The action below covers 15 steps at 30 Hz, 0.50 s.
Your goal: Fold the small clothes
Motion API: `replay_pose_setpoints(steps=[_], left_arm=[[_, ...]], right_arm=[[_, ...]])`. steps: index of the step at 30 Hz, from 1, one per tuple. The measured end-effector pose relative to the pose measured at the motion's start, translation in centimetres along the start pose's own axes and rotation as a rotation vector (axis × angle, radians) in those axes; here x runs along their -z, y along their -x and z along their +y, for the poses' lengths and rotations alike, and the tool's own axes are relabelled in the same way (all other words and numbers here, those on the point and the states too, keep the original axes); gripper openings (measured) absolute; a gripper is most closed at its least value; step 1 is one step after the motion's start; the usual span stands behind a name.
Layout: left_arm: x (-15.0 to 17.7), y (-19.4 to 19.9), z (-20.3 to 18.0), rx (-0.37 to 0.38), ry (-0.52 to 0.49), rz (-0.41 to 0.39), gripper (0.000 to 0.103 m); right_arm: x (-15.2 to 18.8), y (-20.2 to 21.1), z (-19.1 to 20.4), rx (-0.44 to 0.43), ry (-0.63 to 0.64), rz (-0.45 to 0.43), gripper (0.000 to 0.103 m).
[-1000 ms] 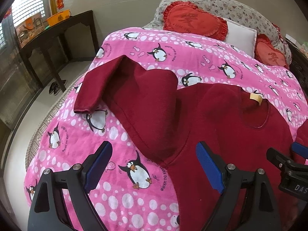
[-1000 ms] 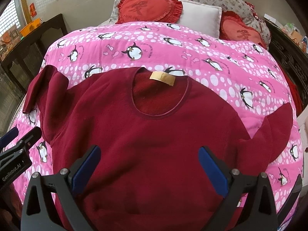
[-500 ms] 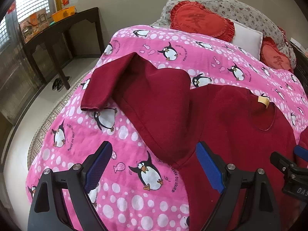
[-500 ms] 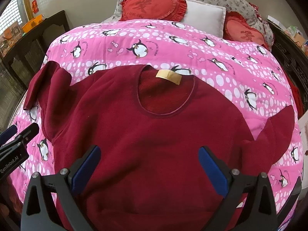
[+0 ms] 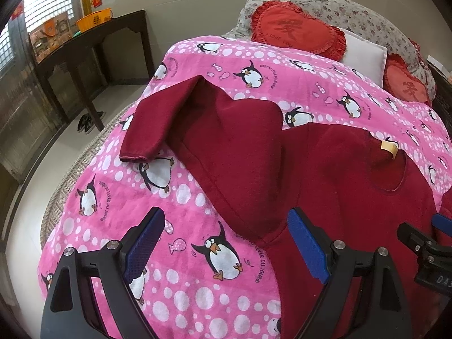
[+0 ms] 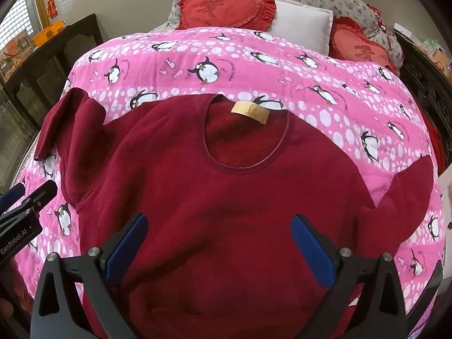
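Observation:
A dark red sweater (image 6: 226,192) lies flat, front up, on a pink penguin blanket (image 6: 254,56), collar with a tan label (image 6: 250,111) pointing to the pillows. Its left sleeve (image 5: 169,118) is bent and spread over the blanket; its right sleeve (image 6: 406,197) is folded near the bed's right edge. My left gripper (image 5: 226,243) is open and empty, hovering over the blanket by the left armpit seam. My right gripper (image 6: 219,243) is open and empty above the sweater's lower body. Each gripper shows at the edge of the other's view.
Red heart cushions (image 6: 226,5) and a white pillow (image 6: 302,25) lie at the bed's head. A dark wooden table (image 5: 84,45) with an orange basket stands left of the bed, shoes (image 5: 87,121) on the floor beside it. Dark carved furniture (image 6: 423,65) is at the right.
Both grippers have drawn back and risen slightly, so the sweater and the bed show a bit farther off. The sweater has not moved. Both jaws stay open.

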<state>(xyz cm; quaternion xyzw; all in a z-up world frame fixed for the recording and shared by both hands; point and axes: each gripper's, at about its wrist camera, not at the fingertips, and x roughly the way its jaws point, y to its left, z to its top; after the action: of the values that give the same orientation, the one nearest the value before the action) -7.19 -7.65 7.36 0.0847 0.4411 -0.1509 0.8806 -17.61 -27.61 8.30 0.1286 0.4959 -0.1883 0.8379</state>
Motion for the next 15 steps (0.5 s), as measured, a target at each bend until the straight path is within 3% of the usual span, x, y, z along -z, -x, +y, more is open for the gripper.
replay_pose_setpoints(steps=[15], left_arm=[[-1.6, -1.9, 5.1, -0.094, 0.021, -0.012, 0.071]], right_arm=[[-0.5, -0.4, 0.7, -0.001, 0.015, 0.005, 0.103]])
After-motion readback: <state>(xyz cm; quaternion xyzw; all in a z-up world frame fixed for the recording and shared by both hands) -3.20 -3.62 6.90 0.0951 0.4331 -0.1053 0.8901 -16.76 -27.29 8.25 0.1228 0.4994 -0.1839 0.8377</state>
